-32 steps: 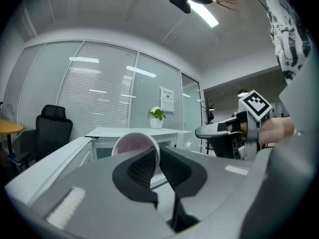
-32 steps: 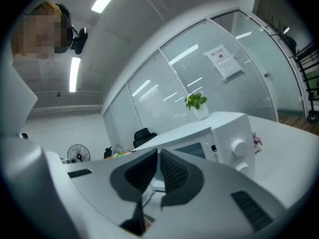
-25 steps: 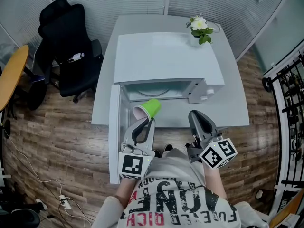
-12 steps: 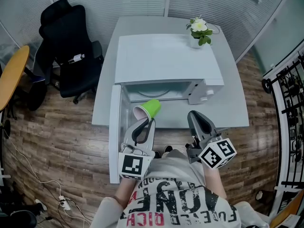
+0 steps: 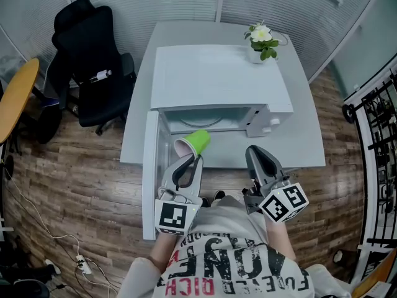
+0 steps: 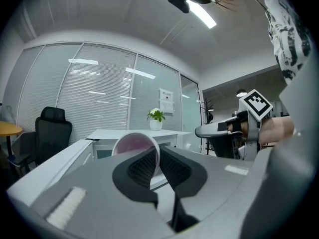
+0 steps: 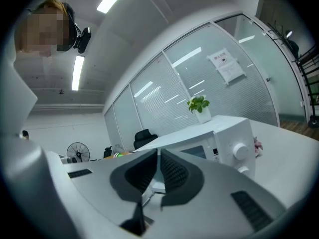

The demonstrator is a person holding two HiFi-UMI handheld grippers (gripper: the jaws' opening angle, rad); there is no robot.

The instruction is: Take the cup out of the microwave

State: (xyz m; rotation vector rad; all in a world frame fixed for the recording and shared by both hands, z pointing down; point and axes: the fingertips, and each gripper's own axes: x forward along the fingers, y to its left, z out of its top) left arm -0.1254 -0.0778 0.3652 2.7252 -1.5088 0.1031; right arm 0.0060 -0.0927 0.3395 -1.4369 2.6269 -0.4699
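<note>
A green cup (image 5: 195, 143) with a pink inside lies on its side in front of the open microwave (image 5: 217, 73), just outside its cavity. My left gripper (image 5: 193, 159) is shut on the cup's rim. In the left gripper view the rim wall of the cup (image 6: 130, 144) sits pinched between the pads of that gripper (image 6: 158, 161). My right gripper (image 5: 253, 151) hovers to the right, before the microwave's control panel, its jaws together with nothing between them. The right gripper view shows the same gripper (image 7: 158, 169) shut and empty, facing the microwave (image 7: 227, 143).
The microwave door (image 5: 149, 172) hangs open to the left, beside my left gripper. A potted plant (image 5: 260, 39) stands on the white table (image 5: 304, 141) behind the microwave. A black office chair (image 5: 87, 61) is left of the table, on the wooden floor.
</note>
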